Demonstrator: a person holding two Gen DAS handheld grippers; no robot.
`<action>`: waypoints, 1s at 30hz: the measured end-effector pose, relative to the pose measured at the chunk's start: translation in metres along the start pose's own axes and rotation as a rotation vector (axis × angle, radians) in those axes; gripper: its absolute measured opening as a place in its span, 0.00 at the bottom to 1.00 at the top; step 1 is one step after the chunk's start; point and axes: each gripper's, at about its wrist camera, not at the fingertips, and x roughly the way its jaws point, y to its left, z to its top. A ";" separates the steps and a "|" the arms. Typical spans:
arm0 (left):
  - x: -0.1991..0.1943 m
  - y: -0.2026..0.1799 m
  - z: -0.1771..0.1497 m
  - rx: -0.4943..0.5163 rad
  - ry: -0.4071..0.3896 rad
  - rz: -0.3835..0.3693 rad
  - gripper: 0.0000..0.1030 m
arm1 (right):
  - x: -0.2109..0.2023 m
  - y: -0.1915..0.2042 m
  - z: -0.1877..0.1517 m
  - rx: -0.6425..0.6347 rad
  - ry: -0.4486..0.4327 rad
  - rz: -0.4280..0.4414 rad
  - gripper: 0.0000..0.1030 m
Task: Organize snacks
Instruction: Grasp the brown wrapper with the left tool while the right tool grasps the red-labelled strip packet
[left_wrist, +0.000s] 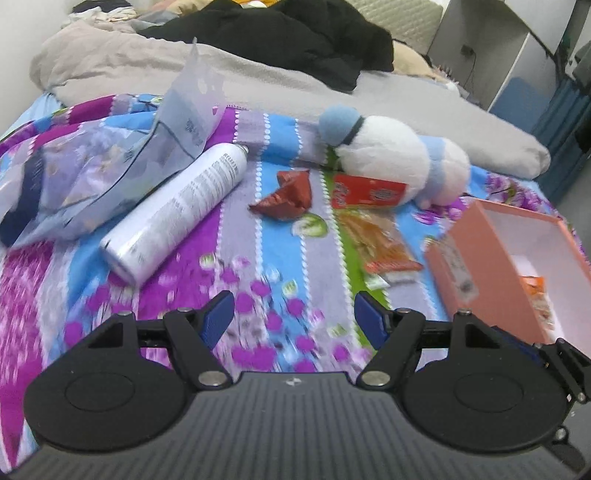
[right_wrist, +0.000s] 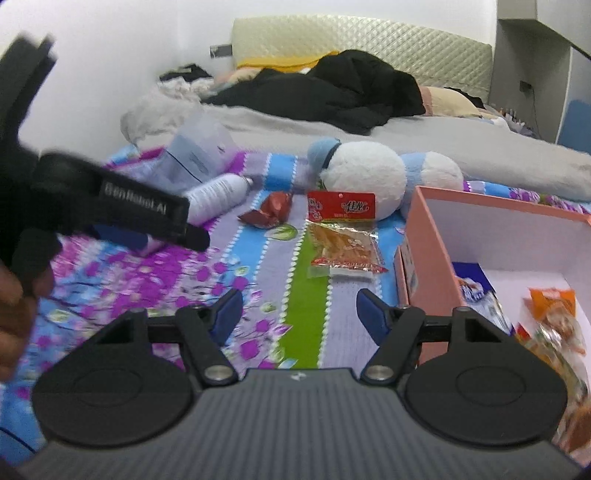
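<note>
An orange snack packet with a red header (left_wrist: 373, 218) (right_wrist: 343, 236) lies on the floral bedspread. A crumpled red snack bag (left_wrist: 286, 194) (right_wrist: 267, 210) lies to its left. A pink open box (left_wrist: 480, 273) (right_wrist: 424, 258) stands at the right and holds several snack packets (right_wrist: 554, 317). My left gripper (left_wrist: 293, 317) is open and empty, above the bedspread short of the snacks. My right gripper (right_wrist: 299, 315) is open and empty, just left of the box and short of the orange packet.
A white spray can (left_wrist: 177, 210) (right_wrist: 218, 195) and a translucent plastic bag (left_wrist: 110, 162) lie at the left. A white and blue plush toy (left_wrist: 391, 155) (right_wrist: 369, 177) sits behind the snacks. Grey quilt (left_wrist: 258, 74) and black clothing (right_wrist: 332, 92) lie beyond. The left gripper's body (right_wrist: 110, 206) crosses the right wrist view.
</note>
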 end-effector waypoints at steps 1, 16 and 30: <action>0.012 0.002 0.007 0.007 0.004 0.002 0.74 | 0.014 0.002 0.000 -0.029 0.015 -0.023 0.59; 0.142 -0.004 0.073 0.142 0.016 0.037 0.83 | 0.133 0.021 -0.008 -0.402 0.100 -0.192 0.48; 0.187 -0.019 0.083 0.241 0.016 0.056 0.62 | 0.148 0.039 -0.005 -0.552 0.076 -0.213 0.16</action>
